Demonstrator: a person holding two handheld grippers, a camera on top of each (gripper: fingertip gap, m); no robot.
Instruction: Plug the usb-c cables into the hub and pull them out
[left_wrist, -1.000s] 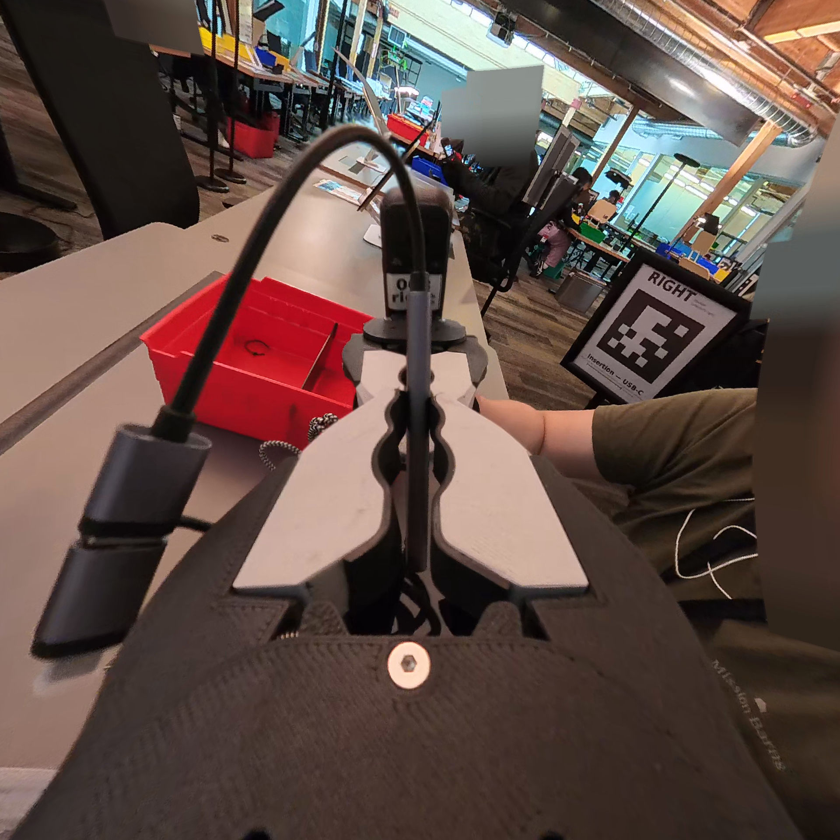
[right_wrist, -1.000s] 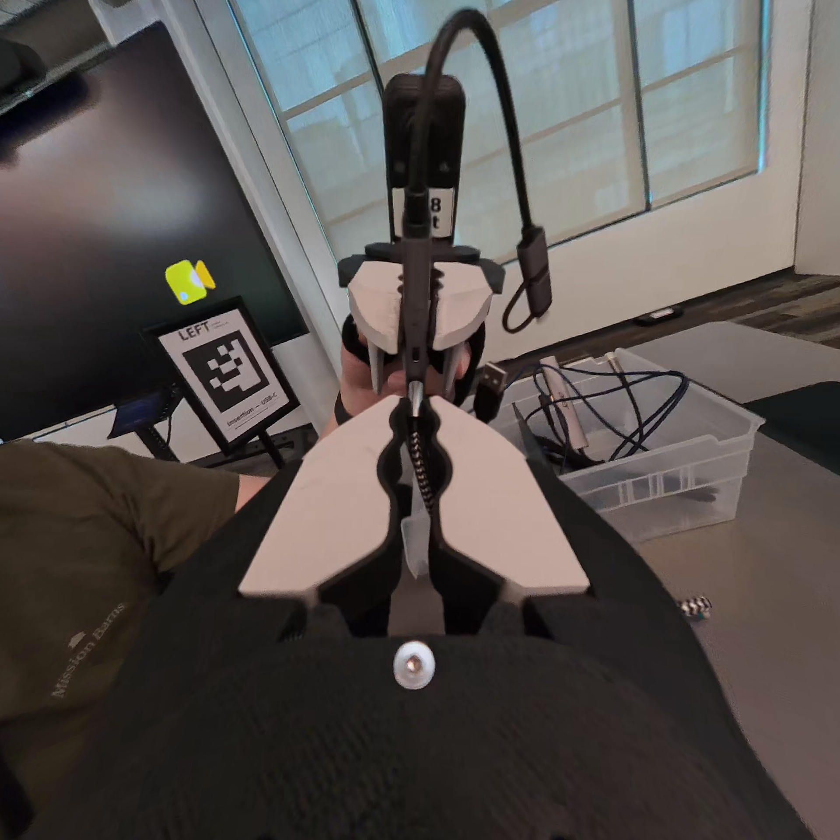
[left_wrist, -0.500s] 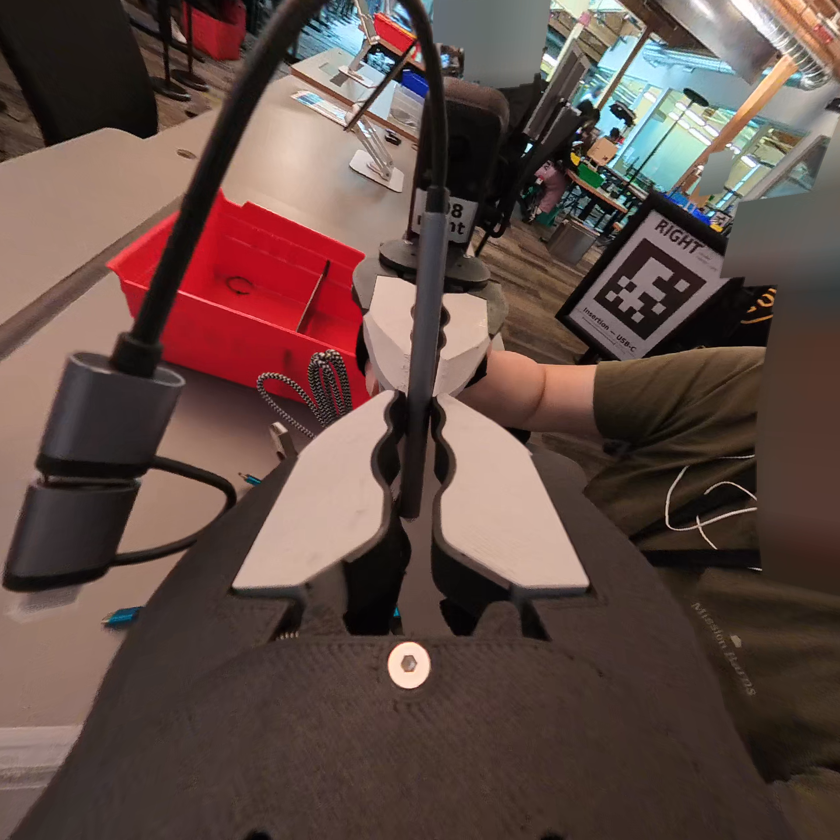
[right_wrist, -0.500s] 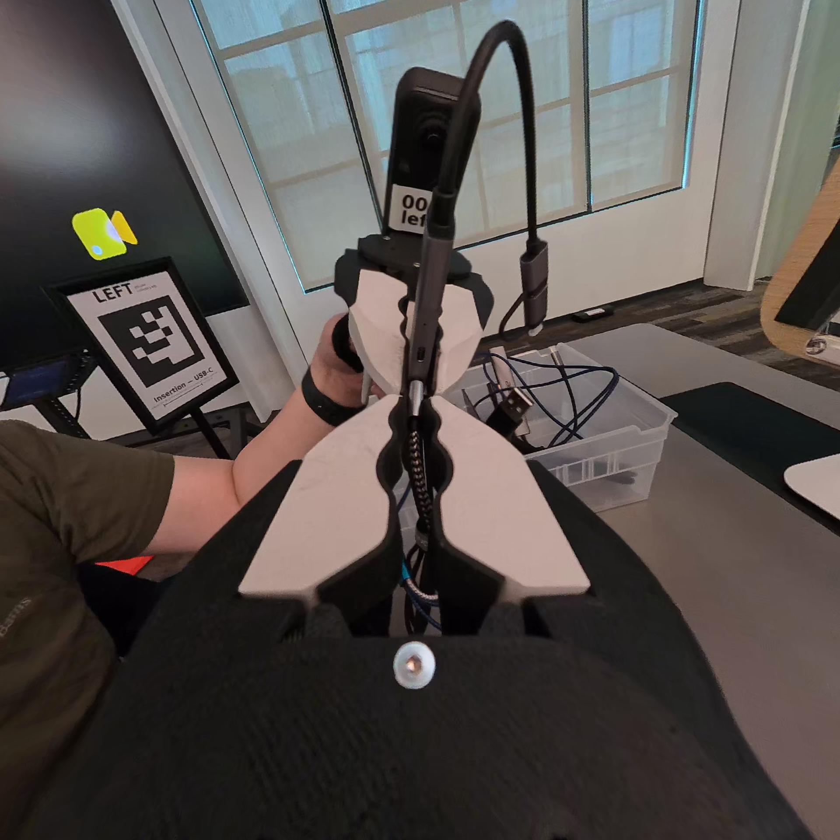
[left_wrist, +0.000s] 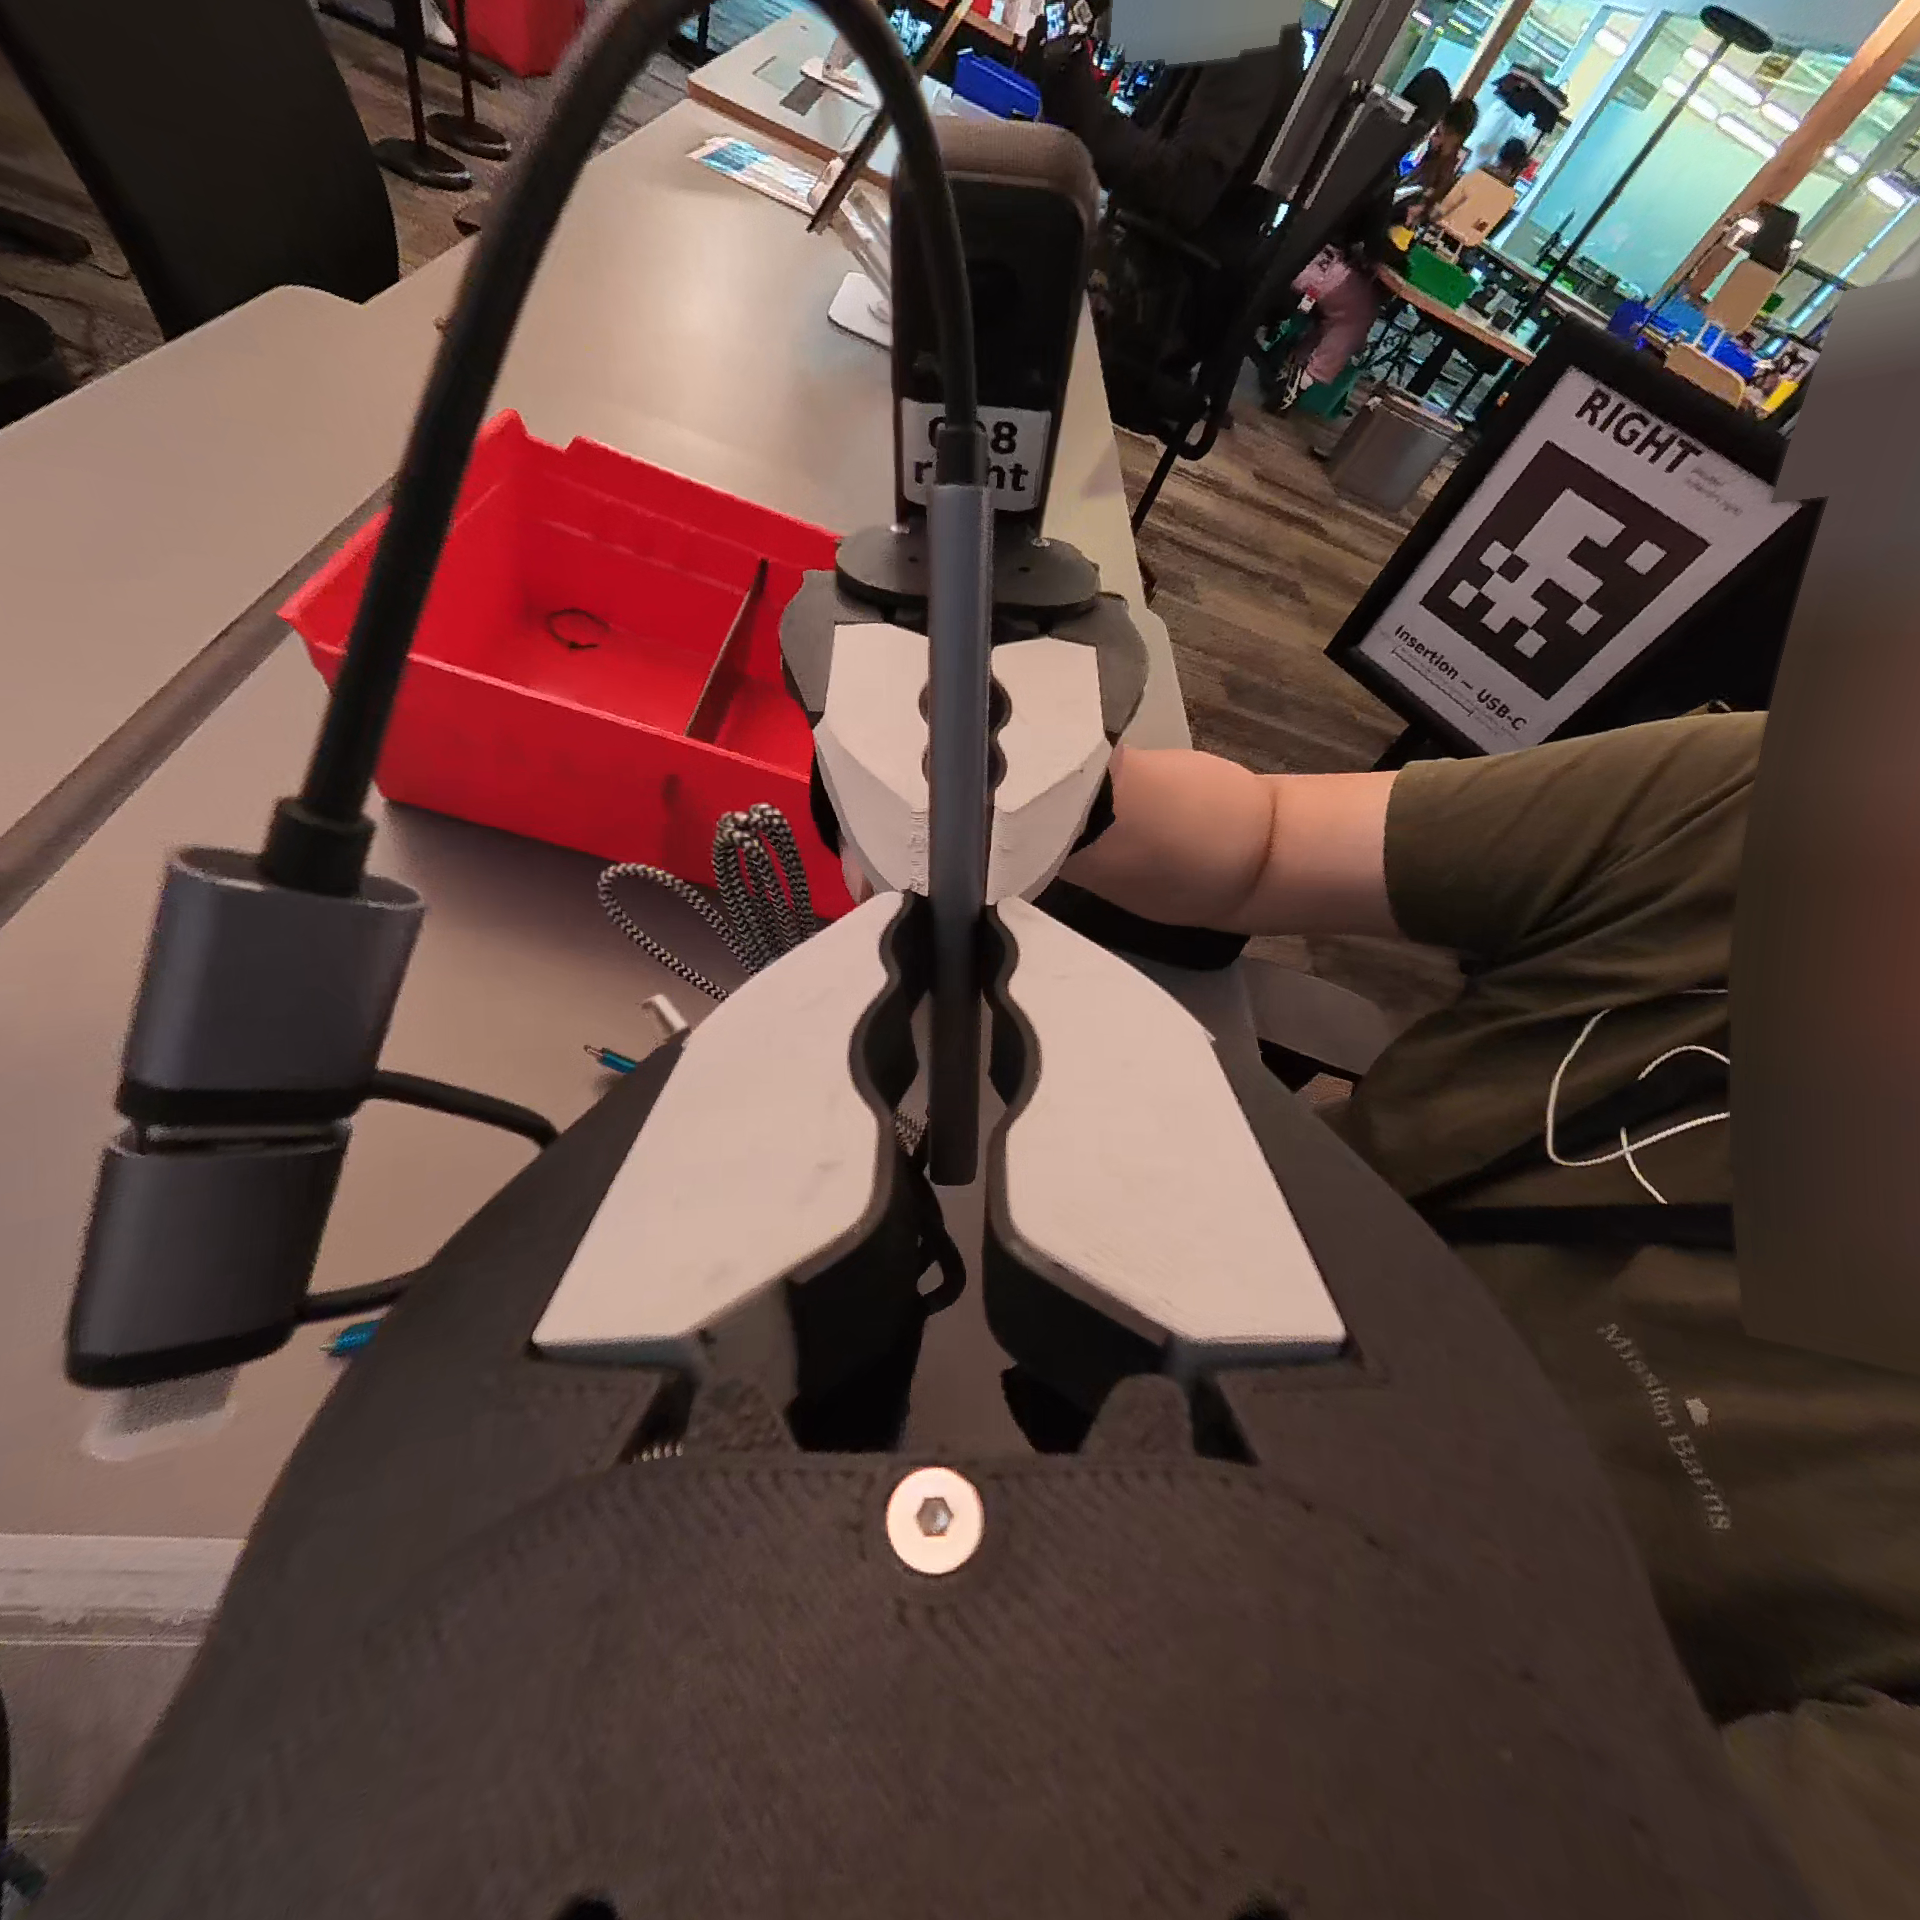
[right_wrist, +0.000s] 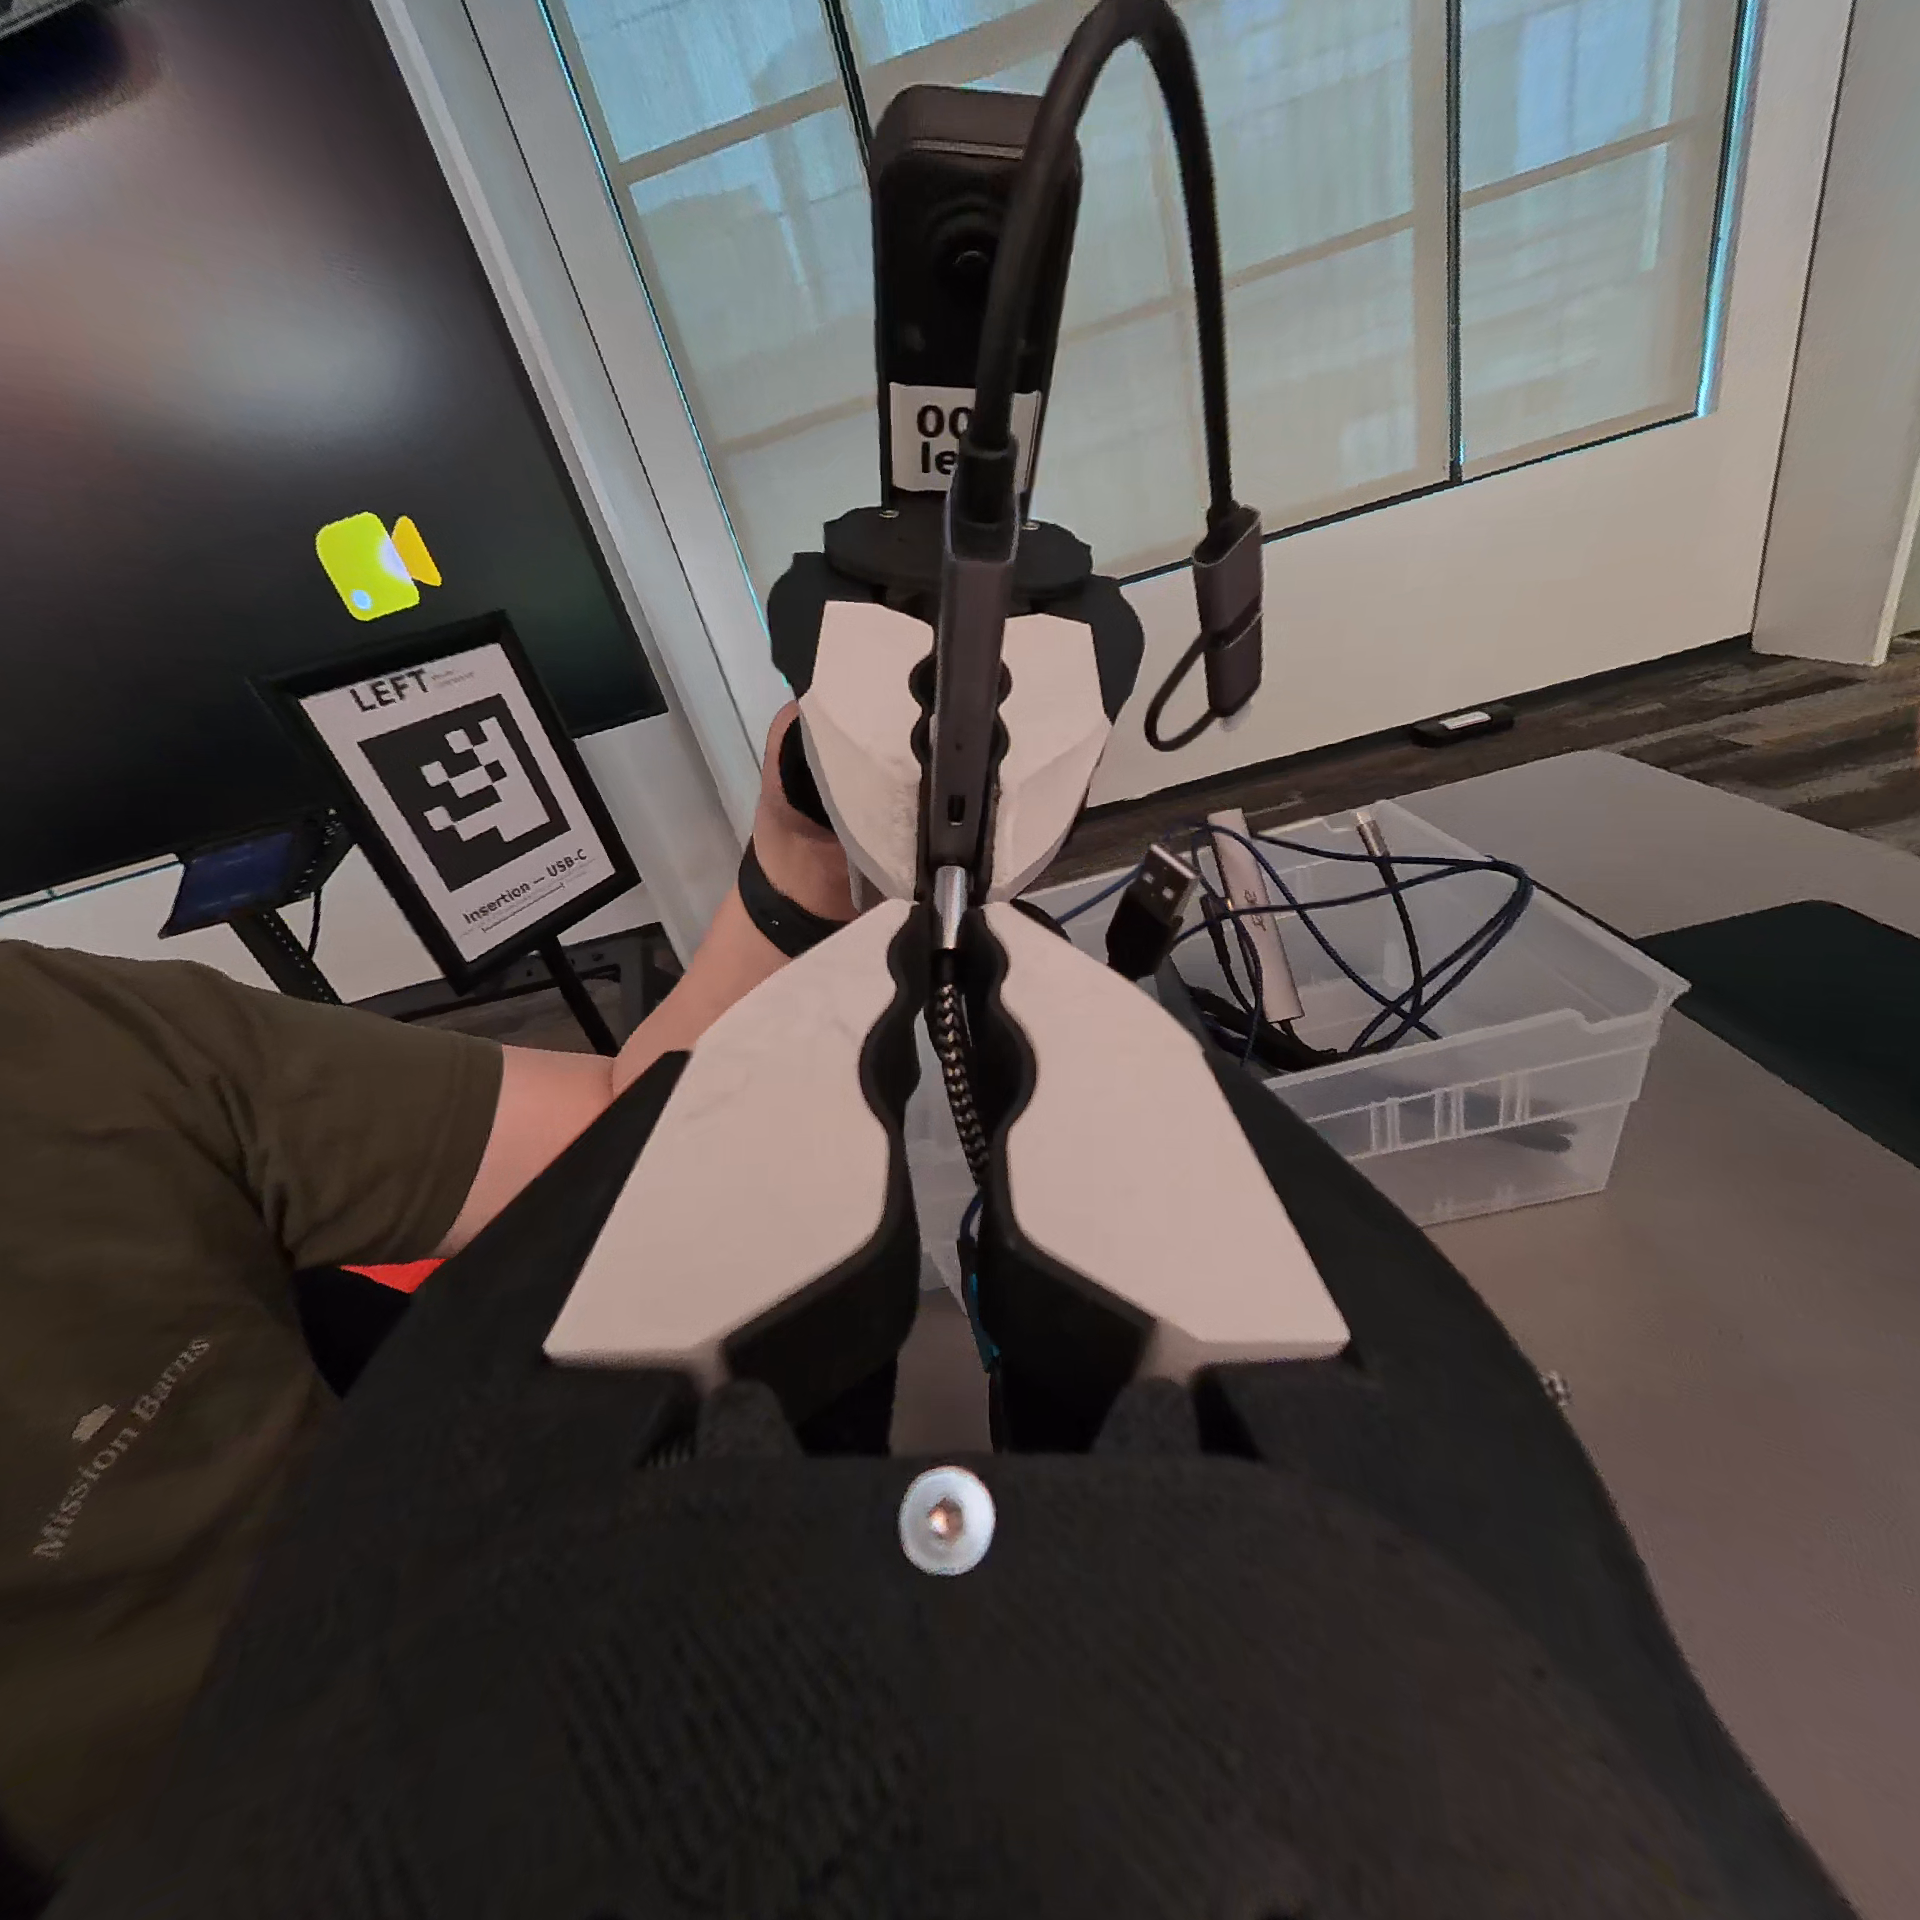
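Hub (right_wrist: 961, 717), clamped edge-on in left tool (left_wrist: 940, 914); braided cable (right_wrist: 956, 1049), pinched by right tool (right_wrist: 948, 914), plug at hub's end port: keep coaxial, press straight.

red bin (left_wrist: 582, 665), black-and-white braided cable (right_wrist: 961, 1049) with silver plug, dark grey hub (left_wrist: 956, 831) on black lead, white fingers (right_wrist: 769, 1122) on black bodies, clear tub (right_wrist: 1507, 1081) of blue and black wires, grey table (left_wrist: 187, 499)

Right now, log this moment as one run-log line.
left claw: shut on hub | right claw: shut on braided usb-c cable | plug at hub end port | clear bin behind
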